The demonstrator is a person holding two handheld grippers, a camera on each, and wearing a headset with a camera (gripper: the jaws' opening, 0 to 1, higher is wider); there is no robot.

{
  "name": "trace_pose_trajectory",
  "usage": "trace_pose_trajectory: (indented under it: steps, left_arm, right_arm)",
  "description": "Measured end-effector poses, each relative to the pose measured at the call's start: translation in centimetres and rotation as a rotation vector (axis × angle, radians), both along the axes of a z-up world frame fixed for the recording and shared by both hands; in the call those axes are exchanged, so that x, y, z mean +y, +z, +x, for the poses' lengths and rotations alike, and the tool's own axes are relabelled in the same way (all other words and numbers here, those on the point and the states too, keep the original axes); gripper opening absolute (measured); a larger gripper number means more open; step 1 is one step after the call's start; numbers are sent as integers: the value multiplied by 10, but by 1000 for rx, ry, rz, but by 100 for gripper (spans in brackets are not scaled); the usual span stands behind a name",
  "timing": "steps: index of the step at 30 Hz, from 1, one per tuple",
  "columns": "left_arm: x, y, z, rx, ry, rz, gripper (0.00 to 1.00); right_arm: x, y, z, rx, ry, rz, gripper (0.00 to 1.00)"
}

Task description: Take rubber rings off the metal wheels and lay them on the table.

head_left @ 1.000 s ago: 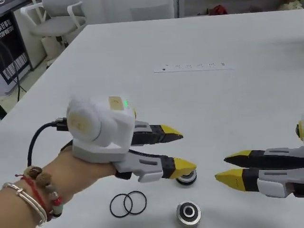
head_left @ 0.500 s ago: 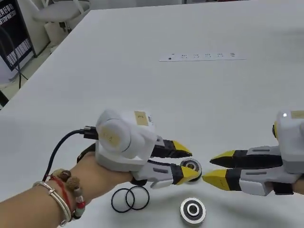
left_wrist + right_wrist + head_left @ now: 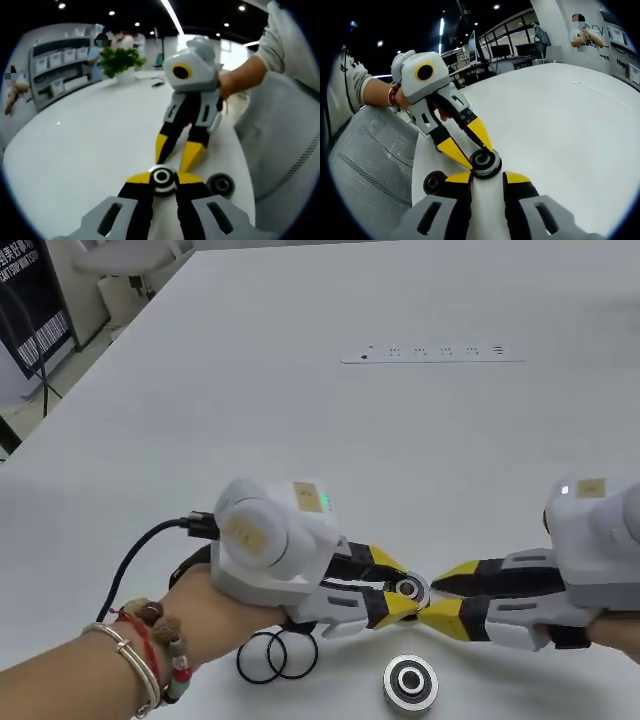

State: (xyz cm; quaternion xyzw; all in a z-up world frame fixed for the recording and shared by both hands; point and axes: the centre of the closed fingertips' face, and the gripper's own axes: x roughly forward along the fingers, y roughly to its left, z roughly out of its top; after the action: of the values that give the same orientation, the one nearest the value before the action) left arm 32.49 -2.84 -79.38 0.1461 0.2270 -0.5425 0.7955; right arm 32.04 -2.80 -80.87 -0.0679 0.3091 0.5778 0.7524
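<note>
Clamping the wheel between its yellow tips, the left tool holds it seemingly just clear of the bench. It faces the right tool, whose jaws stand parted with their tips at the wheel's edge, touching it or just beside it; which one is hard to tell. The dark band around the wheel looks like the rubber ring yet to come off. To do this well, the left tool should grip the metal only, firmly enough that the wheel cannot twist. The right tool should pinch just the rubber at one spot on the edge, lift it outward, and roll it over the rim rather than drag straight back. A slow pull matters, since a stretched ring may snap free and jump. Two rings already lie overlapping on the bench below the left tool, a sensible place for this one. A second wheel lies flat near them.
</note>
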Motion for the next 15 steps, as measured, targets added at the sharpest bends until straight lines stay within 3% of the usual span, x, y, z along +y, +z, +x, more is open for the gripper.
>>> trace_pose_trajectory:
  steps: [4, 7, 15]
  left_arm:
    - [3, 3, 2, -7, 16, -6, 14]
    - [3, 5, 1, -5, 18, -8, 14]
    - [4, 7, -1, -5, 21, -10, 14]
  right_arm:
    - [0, 1, -2, -21, 25, -7, 16]
    - [-1, 0, -1, -70, 48, -29, 14]
    - [-3, -2, 1, -92, 54, -52, 8]
